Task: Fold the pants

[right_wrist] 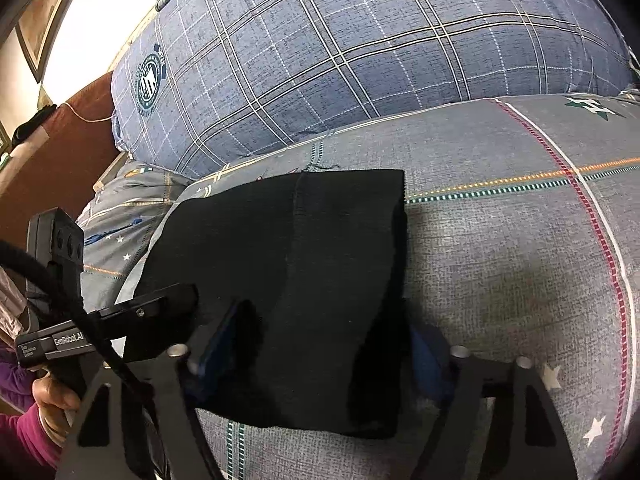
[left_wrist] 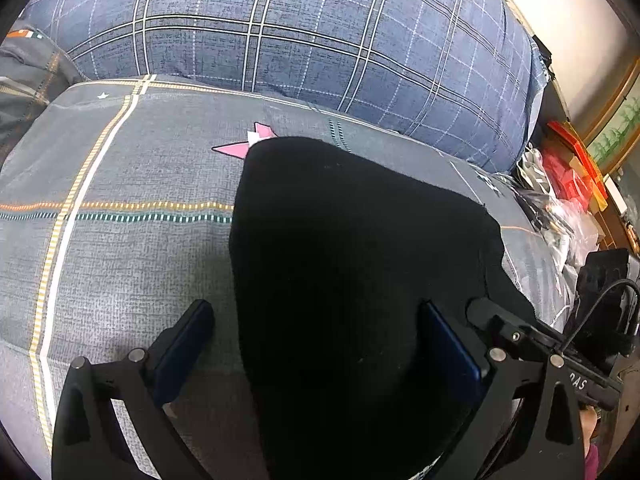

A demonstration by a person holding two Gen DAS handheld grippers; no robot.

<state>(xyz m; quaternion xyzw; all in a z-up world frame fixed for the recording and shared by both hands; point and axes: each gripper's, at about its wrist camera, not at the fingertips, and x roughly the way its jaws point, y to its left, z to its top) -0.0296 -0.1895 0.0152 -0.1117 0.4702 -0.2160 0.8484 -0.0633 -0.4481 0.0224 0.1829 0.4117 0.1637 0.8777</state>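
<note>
Black pants (left_wrist: 352,248) lie folded flat on the grey patterned bedsheet (left_wrist: 132,264). My left gripper (left_wrist: 320,336) stands open, wide. Its left finger rests over bare sheet and its right finger over the cloth, so the pants' left edge runs between them. In the right wrist view the pants (right_wrist: 304,248) reach down between the fingers of my right gripper (right_wrist: 320,352). Its blue pads sit at either side of the cloth, and I see no firm pinch. A finger of the left gripper (right_wrist: 168,300) rests at the pants' left edge, held by a hand (right_wrist: 52,400) in a purple sleeve.
A large blue plaid pillow (left_wrist: 304,36) fills the far side of the bed. Red boxes (left_wrist: 572,168) and plastic bags (left_wrist: 560,220) crowd the bedside at the right. A brown headboard (right_wrist: 60,168) rises at the left in the right wrist view.
</note>
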